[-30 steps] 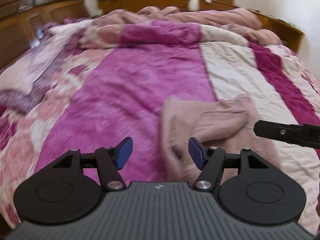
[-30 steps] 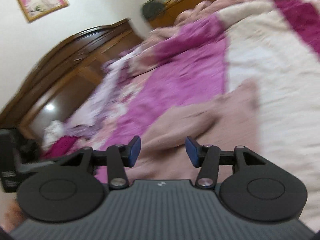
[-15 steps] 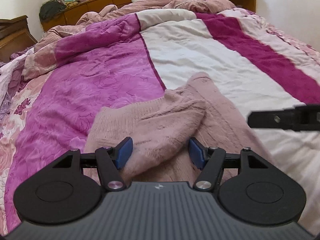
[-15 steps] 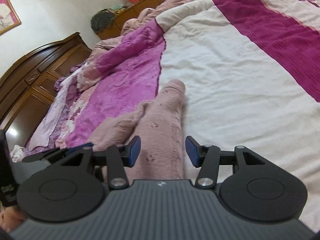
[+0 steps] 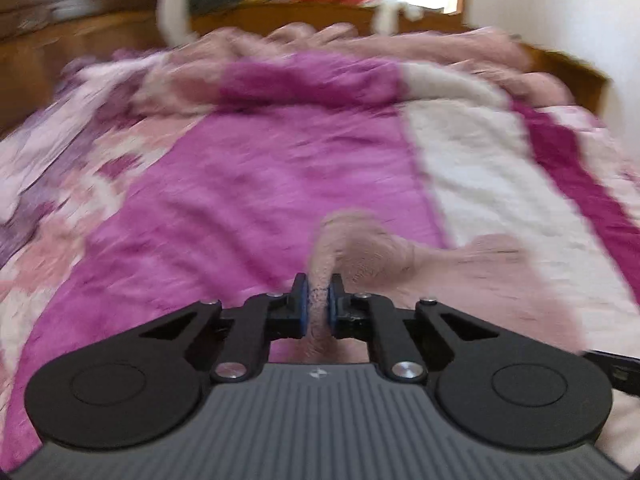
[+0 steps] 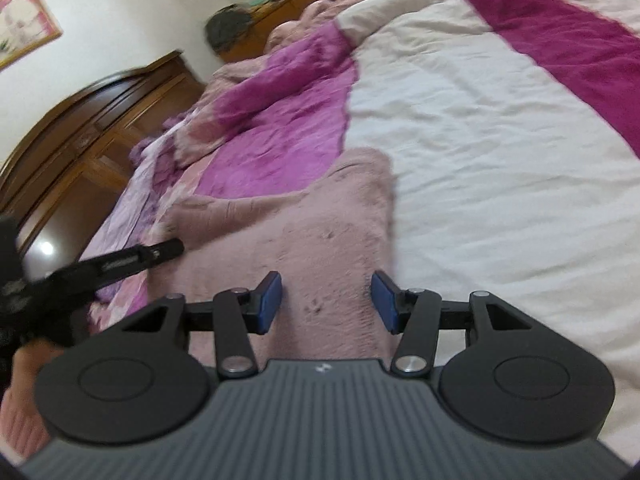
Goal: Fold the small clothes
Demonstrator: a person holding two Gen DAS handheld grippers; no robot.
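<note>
A plush quilt (image 6: 480, 140) in magenta and cream bands covers the bed. Near its edge lies a fuzzy, dusty-pink garment (image 6: 320, 220). The left gripper (image 5: 317, 304) has just clamped a raised fold of it; the right gripper (image 6: 326, 304), tilted downward, hovers with pads apart. Only the right view shows a framed picture (image 6: 24, 20).

The left claw (image 5: 317, 300) has just closed, pinching a fold of the pink garment (image 5: 400, 264).

wrist views, close, sharing garment (image 5: 460, 276)
</note>
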